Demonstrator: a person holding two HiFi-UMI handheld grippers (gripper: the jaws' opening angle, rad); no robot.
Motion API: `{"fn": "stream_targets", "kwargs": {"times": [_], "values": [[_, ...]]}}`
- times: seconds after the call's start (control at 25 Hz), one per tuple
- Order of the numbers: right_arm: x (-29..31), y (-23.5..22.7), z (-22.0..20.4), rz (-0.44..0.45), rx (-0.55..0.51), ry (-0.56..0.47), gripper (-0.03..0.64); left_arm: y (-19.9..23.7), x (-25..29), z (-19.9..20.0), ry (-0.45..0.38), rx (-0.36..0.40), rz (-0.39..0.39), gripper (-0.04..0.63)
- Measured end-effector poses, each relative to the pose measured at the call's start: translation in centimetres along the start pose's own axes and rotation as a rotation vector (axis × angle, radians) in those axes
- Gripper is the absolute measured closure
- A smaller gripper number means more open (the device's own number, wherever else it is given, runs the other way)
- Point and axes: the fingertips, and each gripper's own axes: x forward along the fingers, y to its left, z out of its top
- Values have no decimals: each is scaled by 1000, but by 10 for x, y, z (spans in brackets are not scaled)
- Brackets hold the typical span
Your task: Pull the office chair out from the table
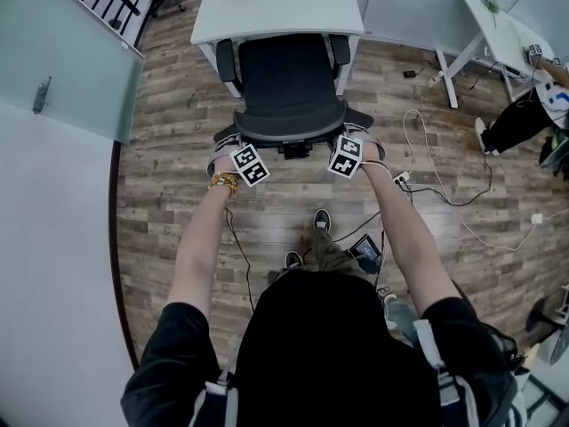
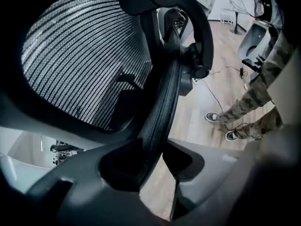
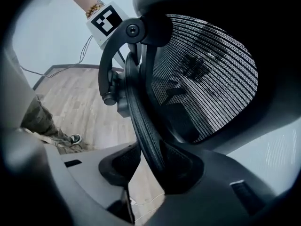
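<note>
Head view: we see the office chair [image 1: 289, 78], its seat partly under the counter [image 1: 276, 7]; the left hand-held gripper [image 1: 233, 145] and right hand-held gripper [image 1: 356, 140] meet its backrest top. Left gripper view: the jaws clamp the backrest rim [image 2: 164, 98]; right gripper view: the jaws clamp that rim likewise.

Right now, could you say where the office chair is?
Head view, top centre: the office chair stands before the white table, left gripper and right gripper on its backrest.
</note>
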Motion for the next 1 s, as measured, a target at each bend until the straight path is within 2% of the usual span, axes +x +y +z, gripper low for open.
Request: {"fn": "stream_targets", "kwargs": {"times": [1.0], "values": [[-16,40,15,-20,32,-3,485,-23,-16,-24,-14,46,10,434]]}}
